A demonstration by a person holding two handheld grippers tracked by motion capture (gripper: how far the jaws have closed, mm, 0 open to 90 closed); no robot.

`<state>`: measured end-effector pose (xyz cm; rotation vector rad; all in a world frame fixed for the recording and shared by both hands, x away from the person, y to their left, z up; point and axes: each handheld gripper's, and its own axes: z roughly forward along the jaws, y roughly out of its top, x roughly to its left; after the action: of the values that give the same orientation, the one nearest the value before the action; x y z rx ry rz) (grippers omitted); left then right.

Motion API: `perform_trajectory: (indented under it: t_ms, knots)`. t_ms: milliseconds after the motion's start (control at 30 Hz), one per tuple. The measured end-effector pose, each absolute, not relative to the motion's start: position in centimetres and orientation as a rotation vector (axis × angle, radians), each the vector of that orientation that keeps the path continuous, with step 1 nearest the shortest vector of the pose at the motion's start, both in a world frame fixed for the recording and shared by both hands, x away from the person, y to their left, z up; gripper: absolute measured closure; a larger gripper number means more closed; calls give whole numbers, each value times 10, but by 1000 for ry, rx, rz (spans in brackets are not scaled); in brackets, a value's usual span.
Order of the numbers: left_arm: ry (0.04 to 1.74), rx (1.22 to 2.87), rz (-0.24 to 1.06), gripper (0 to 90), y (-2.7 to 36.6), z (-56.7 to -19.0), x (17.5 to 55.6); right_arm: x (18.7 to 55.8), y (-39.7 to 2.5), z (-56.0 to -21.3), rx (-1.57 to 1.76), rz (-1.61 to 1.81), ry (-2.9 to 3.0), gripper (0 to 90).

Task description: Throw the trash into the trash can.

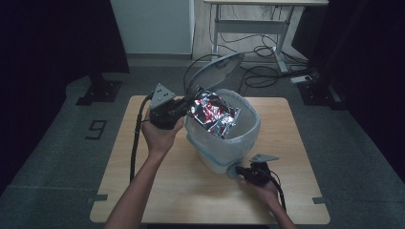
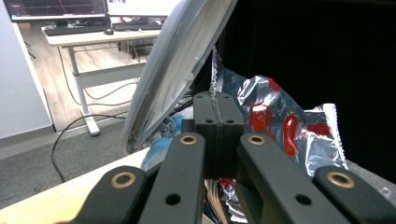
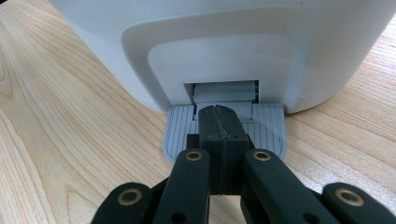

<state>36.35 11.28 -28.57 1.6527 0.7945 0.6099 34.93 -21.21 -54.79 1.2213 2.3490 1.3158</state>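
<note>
A white pedal bin (image 1: 224, 148) with a clear liner stands on the wooden table (image 1: 157, 191), and its grey lid (image 1: 215, 69) is swung up. Over the bin's mouth hangs a crinkled silver foil bag (image 1: 215, 114) with red print, pinched at its edge by my left gripper (image 1: 190, 101). In the left gripper view the jaws (image 2: 218, 100) are shut on the bag (image 2: 280, 126), with the raised lid (image 2: 182, 56) just to the left. My right gripper (image 3: 218, 112) is shut with nothing between its jaws, its tip pressed down on the bin's ribbed grey pedal (image 3: 180, 133) at the bin's base (image 3: 224, 51).
A desk (image 1: 267, 9) with loose cables on the floor stands beyond the table. Dark stands and curtains flank both sides. Bare tabletop lies left of and in front of the bin.
</note>
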Motion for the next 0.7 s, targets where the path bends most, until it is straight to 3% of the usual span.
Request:
perform_trajectory:
  t_ms: [400, 500, 533, 700]
  knots:
    - [801, 1668, 620, 898, 103, -289, 367, 349, -212, -548, 1221, 1316, 2349, 896]
    - [809, 1680, 598, 850, 101, -291, 368, 349, -212, -548, 1222, 1316, 2349, 896]
    - [814, 1688, 596, 757, 100, -292, 369, 349, -212, -548, 1222, 1317, 2349, 897]
    - [819, 1696, 593, 659, 101, -293, 369, 349, -212, -548, 1221, 1317, 2349, 896]
